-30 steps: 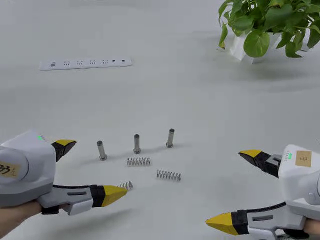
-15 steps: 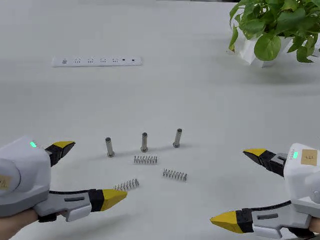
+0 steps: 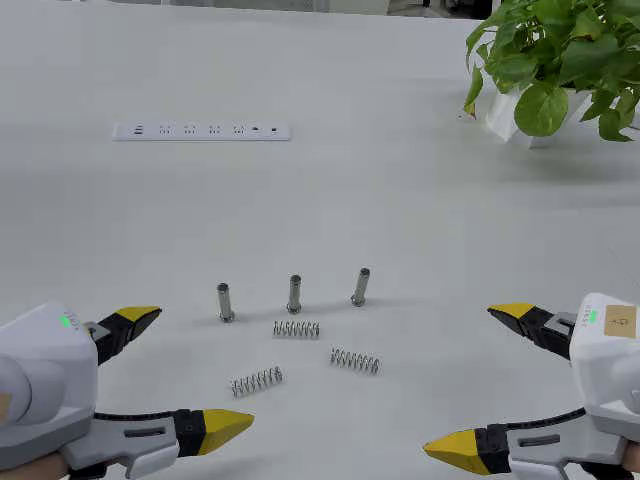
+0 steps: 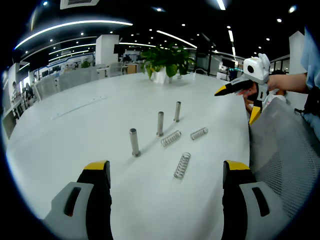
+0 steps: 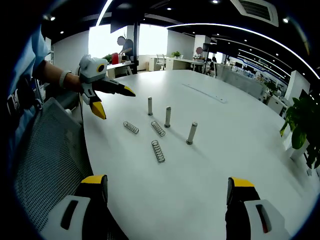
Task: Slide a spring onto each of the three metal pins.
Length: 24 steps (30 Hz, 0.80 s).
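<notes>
– Both tongs gape, jaws spread wide and empty: the left gripper and the right gripper sit nearer the person than the parts, one on each side.
– And the parts?
– Three short upright steel pins stand in a row. Take the middle pin as the mark: the left pin and the right pin flank it. Three small coiled wire springs lie flat on the white table. The middle spring is just in front of the mark, the right spring nearer the right gripper, the left spring near the left gripper.
– Around them?
– A white power strip lies far beyond the mark, to the left; a green potted plant stands far beyond it, to the right.
</notes>
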{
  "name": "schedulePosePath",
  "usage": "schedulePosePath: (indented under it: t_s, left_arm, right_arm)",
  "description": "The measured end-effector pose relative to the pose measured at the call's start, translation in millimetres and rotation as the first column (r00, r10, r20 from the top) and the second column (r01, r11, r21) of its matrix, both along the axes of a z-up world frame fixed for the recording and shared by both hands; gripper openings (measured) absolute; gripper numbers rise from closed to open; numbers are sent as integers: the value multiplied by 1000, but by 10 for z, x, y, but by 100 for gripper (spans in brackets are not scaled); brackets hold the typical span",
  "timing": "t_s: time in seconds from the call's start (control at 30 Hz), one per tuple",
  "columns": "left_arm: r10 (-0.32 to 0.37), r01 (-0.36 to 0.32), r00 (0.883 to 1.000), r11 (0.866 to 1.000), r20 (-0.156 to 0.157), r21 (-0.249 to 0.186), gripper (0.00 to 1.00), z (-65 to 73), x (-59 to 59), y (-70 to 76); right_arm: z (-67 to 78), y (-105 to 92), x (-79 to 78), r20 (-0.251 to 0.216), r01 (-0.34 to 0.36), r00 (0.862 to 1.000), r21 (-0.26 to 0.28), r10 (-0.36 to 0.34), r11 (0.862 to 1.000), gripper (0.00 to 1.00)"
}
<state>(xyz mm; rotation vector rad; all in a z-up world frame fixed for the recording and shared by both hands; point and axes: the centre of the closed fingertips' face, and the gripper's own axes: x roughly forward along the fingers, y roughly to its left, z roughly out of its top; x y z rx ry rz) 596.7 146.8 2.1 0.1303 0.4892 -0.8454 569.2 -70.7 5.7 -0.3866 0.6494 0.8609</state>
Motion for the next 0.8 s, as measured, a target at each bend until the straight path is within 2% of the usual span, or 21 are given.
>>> schedulePosePath:
  t_s: [0.27, 0.53, 0.8]
  left_arm:
    - [-41, 41, 999, 999, -2, 2, 85, -65, -57, -50]
    - [-72, 72, 997, 997, 30, 28, 65, -156, -24, -85]
    - [-146, 145, 989, 987, 13, 63, 51, -277, -53, -161]
  right_arm:
    - [-6, 7, -12, -6, -5, 1000, -6, 5, 1000, 99]
    - [-14, 4, -48, -12, -4, 1000, -11, 4, 1000, 99]
    - [-9, -56, -85, -13, 15, 1000, -10, -15, 1000, 99]
